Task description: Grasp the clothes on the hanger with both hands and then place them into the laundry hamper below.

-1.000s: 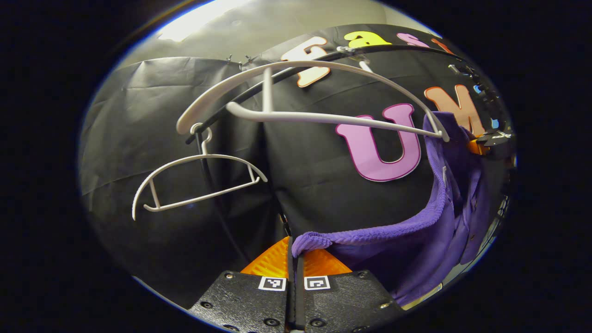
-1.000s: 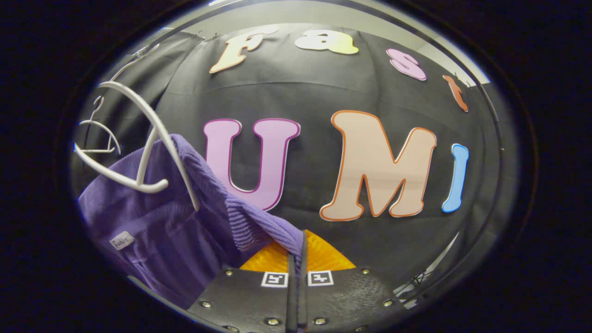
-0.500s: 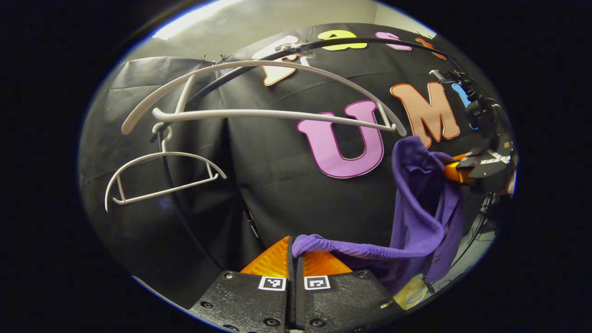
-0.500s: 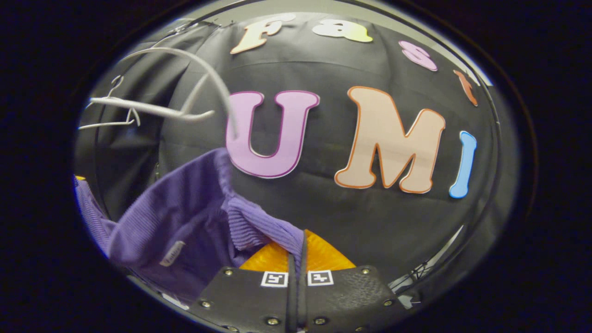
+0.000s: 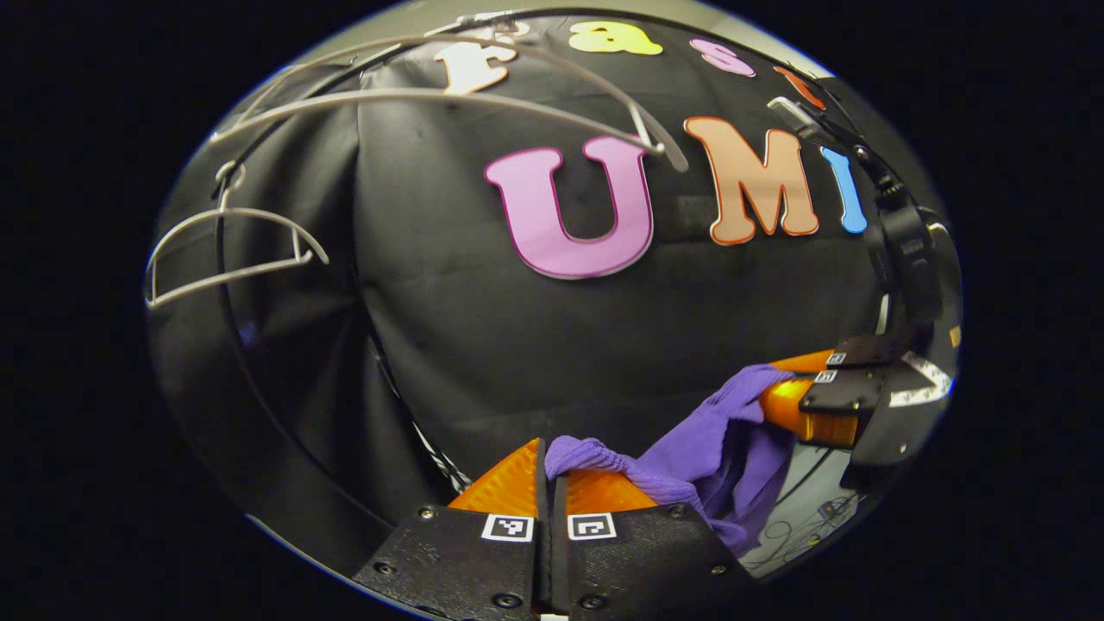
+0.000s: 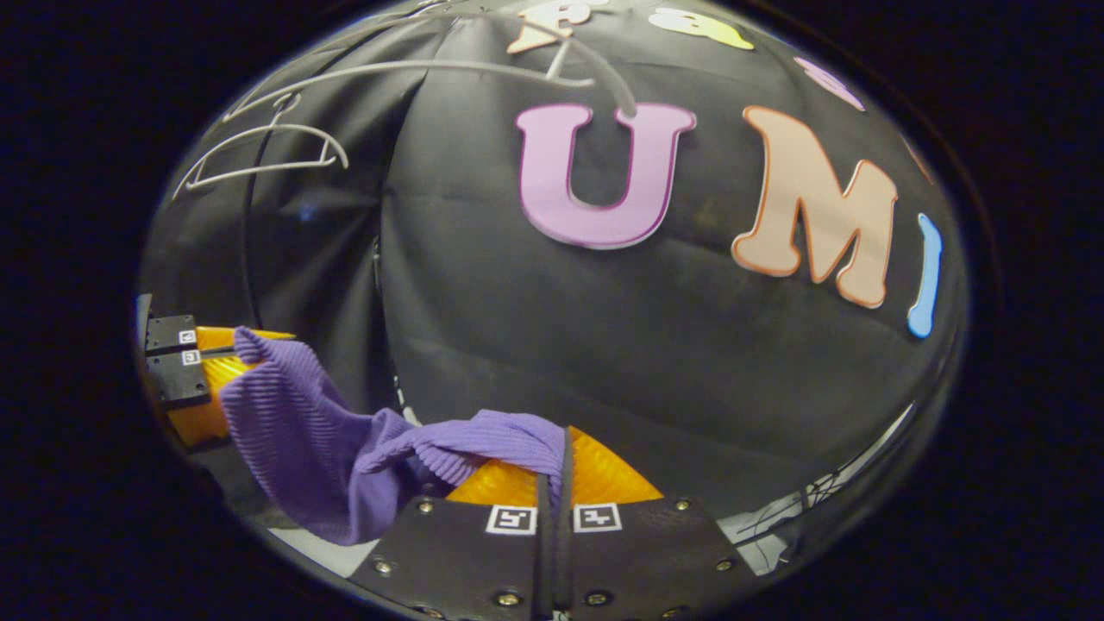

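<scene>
Below the bare white hanger, you held the purple knit garment stretched between your left gripper and right gripper, each gripper's fingers clamped narrow on its ribbed edge.

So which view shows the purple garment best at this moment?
The right gripper view: the purple garment spans between both grippers, ribbing clear. The left gripper view shows a smaller bunched stretch between them.

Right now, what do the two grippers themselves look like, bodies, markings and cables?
Each gripper has a black textured body with round screw heads and two small square black-and-white markers near the finger bases. In the left gripper view, the left gripper sits at the bottom, and the right gripper farther off carries a white stripe and a black cable running up behind it.
</scene>
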